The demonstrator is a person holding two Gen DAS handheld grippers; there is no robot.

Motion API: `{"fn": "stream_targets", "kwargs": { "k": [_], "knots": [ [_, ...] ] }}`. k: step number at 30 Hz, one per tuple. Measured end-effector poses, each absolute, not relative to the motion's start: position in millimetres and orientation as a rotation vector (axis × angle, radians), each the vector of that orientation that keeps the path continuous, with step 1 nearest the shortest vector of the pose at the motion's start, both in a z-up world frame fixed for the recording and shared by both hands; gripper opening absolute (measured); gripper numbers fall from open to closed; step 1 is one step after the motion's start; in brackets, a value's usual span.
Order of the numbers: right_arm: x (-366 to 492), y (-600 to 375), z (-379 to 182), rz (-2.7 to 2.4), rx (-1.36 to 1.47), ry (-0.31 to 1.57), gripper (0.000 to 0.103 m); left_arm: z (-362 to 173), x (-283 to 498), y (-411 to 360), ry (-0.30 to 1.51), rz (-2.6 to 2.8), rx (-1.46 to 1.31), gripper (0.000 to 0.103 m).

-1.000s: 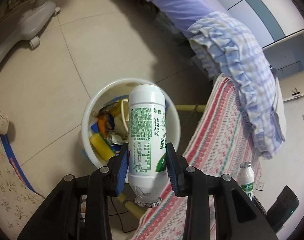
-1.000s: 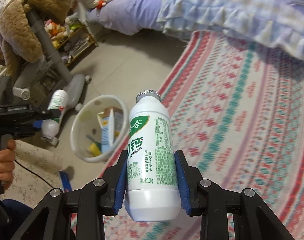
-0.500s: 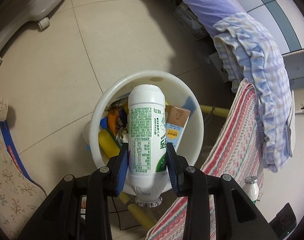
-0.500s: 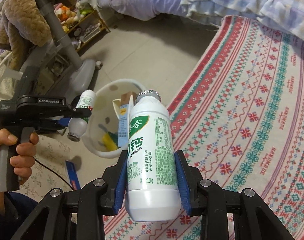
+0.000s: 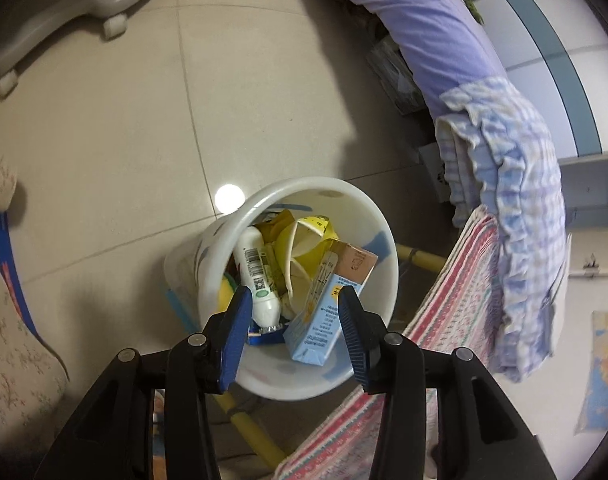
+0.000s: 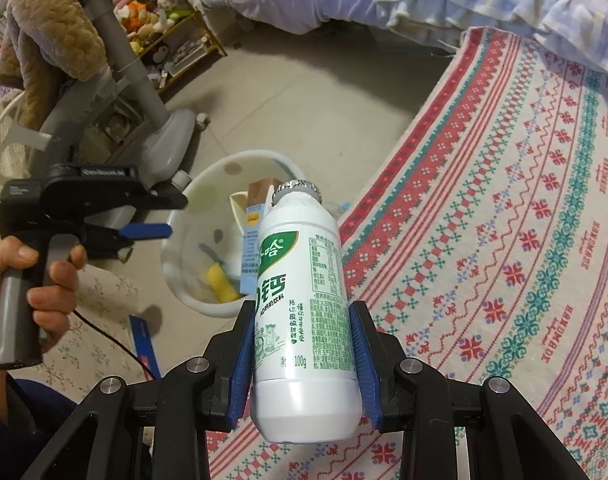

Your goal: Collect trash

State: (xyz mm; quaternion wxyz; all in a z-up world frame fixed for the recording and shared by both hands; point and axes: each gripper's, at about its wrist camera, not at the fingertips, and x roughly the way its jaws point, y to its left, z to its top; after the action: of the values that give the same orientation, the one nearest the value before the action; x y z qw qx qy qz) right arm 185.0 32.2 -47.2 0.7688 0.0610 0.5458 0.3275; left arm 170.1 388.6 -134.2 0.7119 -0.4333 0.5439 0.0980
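A white bin (image 5: pixel 368 208) stands on the tiled floor, holding a blue carton (image 5: pixel 324 316), yellow scraps and a small white drink bottle (image 5: pixel 255 268) lying neck down. My left gripper (image 5: pixel 293 304) hangs just above the bin with its jaws opening and nothing between them. In the right wrist view the bin (image 6: pixel 191 188) sits left of centre, and the left gripper (image 6: pixel 159 216) is held by a hand over its near-left rim. My right gripper (image 6: pixel 301 344) is shut on a second white and green drink bottle (image 6: pixel 304 300), upright, foil cap up.
A patterned red and green rug (image 6: pixel 504 220) covers the floor right of the bin. A bed with purple and blue checked bedding (image 5: pixel 484 100) lies beyond. A grey wheeled stand base (image 5: pixel 63 4) is at the far left, and a yellow pole (image 5: pixel 251 432) runs under the bin.
The left gripper opened and its bottle dropped into the bin, where it now lies. Both grippers came closer to the bin. The right gripper keeps its bottle.
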Motion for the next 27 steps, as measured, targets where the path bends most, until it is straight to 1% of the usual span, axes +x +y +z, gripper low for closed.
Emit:
{"fn": "stream_targets", "kwargs": {
  "k": [6, 10, 17, 23, 27],
  "knots": [
    [180.5, 46.9, -50.1, 0.734, 0.103, 1.187, 0.040, -106.6, 154.6, 397.7, 1.146, 0.236, -0.959, 0.047],
    [179.6, 68.4, -52.0, 0.764, 0.095, 1.193, 0.040, -103.6, 149.3, 404.2, 1.157, 0.258, -0.969, 0.051],
    [181.1, 128.8, -62.3, 0.816, 0.037, 1.216, 0.040, -110.7, 142.3, 419.5, 1.188, 0.266, -1.031, 0.051],
    [191.5, 188.9, -74.4, 0.835, -0.047, 1.228, 0.040, -104.3, 140.3, 425.9, 1.173, 0.262, -1.058, 0.051],
    [200.9, 233.5, -100.1, 0.769, -0.131, 1.269, 0.043, -97.8, 137.7, 431.4, 1.151, 0.252, -1.079, 0.051]
  ]
}}
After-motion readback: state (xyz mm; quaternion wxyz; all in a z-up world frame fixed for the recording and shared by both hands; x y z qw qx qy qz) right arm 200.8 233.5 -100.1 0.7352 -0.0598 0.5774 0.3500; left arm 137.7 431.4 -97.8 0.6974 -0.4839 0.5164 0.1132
